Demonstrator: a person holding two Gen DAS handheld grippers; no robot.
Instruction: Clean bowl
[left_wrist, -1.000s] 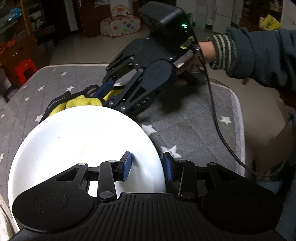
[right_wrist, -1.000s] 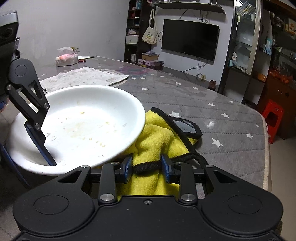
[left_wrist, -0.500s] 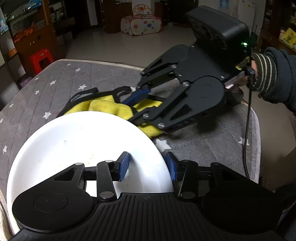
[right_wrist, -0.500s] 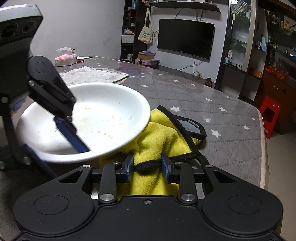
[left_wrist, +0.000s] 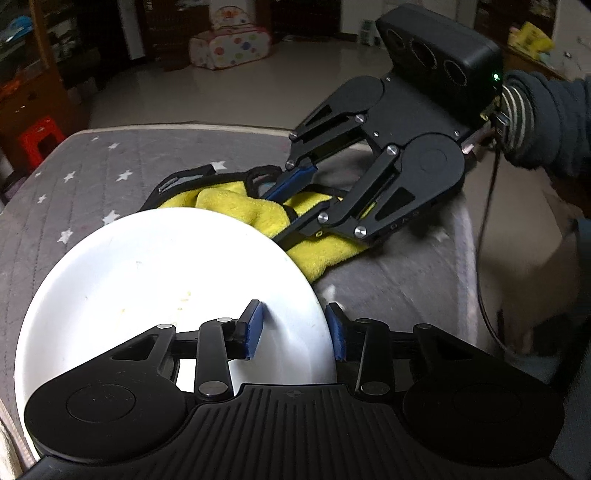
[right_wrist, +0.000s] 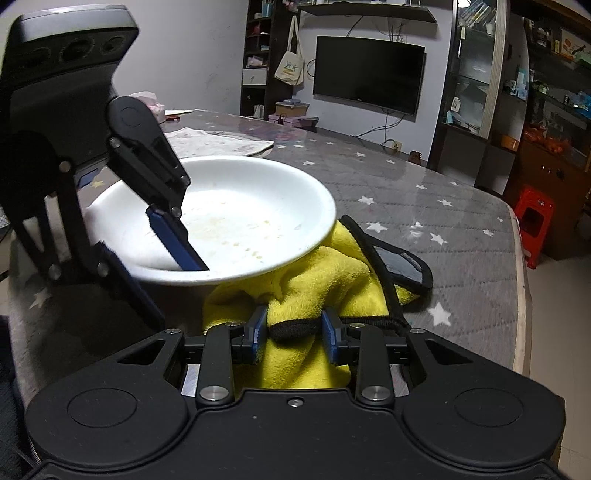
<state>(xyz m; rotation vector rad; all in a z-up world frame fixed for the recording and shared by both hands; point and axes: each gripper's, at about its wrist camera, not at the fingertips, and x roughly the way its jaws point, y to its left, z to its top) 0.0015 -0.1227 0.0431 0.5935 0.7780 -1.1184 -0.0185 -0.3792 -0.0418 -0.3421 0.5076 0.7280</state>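
Right wrist view: your right claw (right_wrist: 293, 334) pinches the yellow cloth (right_wrist: 314, 280); your left claw (left_wrist: 295, 328) clamps the white bowl's (left_wrist: 147, 273) rim. Food specks remain inside, so wiping is left.

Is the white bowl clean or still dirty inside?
Dirty. The bowl shows yellowish smears and specks on its floor, and the yellow cloth lies under its rim.

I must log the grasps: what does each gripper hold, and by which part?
The left gripper holds the bowl by its rim. The right gripper holds the yellow cloth by its black-trimmed edge.
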